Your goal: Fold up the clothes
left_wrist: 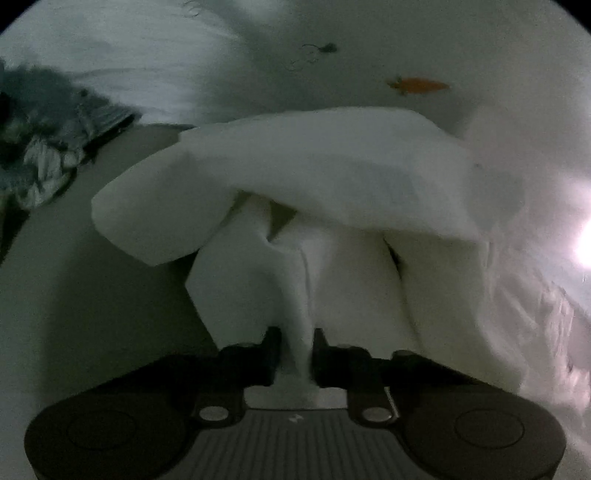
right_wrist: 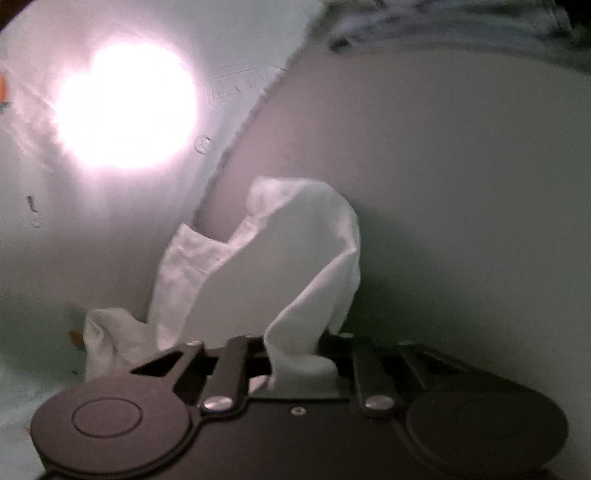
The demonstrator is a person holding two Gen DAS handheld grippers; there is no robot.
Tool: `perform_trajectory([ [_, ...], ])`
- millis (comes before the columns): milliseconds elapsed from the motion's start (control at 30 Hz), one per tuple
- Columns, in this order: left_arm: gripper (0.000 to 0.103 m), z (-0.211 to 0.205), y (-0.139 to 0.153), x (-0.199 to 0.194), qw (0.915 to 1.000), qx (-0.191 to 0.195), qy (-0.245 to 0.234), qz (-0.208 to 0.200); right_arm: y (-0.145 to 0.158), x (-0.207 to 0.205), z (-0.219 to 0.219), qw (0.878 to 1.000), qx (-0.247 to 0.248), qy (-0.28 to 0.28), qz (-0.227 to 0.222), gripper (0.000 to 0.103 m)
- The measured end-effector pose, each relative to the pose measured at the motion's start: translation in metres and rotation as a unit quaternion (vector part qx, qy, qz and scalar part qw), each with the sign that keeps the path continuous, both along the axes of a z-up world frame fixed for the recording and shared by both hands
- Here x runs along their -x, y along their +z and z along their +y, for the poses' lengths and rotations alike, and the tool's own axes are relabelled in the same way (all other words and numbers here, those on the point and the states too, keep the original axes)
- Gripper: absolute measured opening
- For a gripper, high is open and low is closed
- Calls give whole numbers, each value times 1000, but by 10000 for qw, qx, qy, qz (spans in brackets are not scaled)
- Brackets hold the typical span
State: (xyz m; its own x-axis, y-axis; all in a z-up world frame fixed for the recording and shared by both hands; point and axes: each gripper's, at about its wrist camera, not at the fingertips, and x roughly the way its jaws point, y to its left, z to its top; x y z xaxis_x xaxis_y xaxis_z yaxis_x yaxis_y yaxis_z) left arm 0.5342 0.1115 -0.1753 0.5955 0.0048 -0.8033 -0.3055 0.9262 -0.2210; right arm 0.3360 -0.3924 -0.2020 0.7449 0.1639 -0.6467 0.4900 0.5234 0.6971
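A white garment (left_wrist: 317, 173) fills the left wrist view, bunched and hanging in folds, with small prints such as an orange carrot (left_wrist: 417, 85) on the part behind. My left gripper (left_wrist: 295, 339) is shut on a pinched fold of it. In the right wrist view my right gripper (right_wrist: 295, 347) is shut on another bunched part of the white garment (right_wrist: 280, 266), which rises in front of the fingers. The garment's stretched cloth (right_wrist: 92, 206) hangs to the left, backlit.
A grey-and-white pile of other clothes (left_wrist: 44, 140) lies at the left on the pale table (left_wrist: 74, 295). More clothes (right_wrist: 461, 26) lie at the table's far edge. A bright light (right_wrist: 125, 107) shines through the cloth.
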Motion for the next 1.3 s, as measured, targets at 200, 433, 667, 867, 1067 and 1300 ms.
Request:
perform_trajectory([
  [200, 4, 20, 62, 52, 9960, -18, 636, -630, 81, 14, 2, 9893, 566, 258, -1320, 7],
  [433, 4, 46, 239, 199, 9561, -403, 1498, -2487, 206, 64, -7, 9436, 1046, 406, -3115, 6],
  [667, 6, 30, 329, 274, 9229, -1337, 1721, -3176, 274, 124, 9, 8867, 2165, 727, -4019, 7],
  [867, 22, 58, 196, 184, 9715, -1479, 1713, -709, 185, 92, 17, 9471, 2522, 1233, -1557, 19],
  [1067, 21, 95, 51, 174, 9819, -20, 1652, 924, 69, 104, 7, 9649, 2243, 1093, 822, 31],
  [1300, 40, 150, 36, 197, 9823, -208, 1700, 761, 56, 115, 8, 9816, 1639, 562, 804, 45],
])
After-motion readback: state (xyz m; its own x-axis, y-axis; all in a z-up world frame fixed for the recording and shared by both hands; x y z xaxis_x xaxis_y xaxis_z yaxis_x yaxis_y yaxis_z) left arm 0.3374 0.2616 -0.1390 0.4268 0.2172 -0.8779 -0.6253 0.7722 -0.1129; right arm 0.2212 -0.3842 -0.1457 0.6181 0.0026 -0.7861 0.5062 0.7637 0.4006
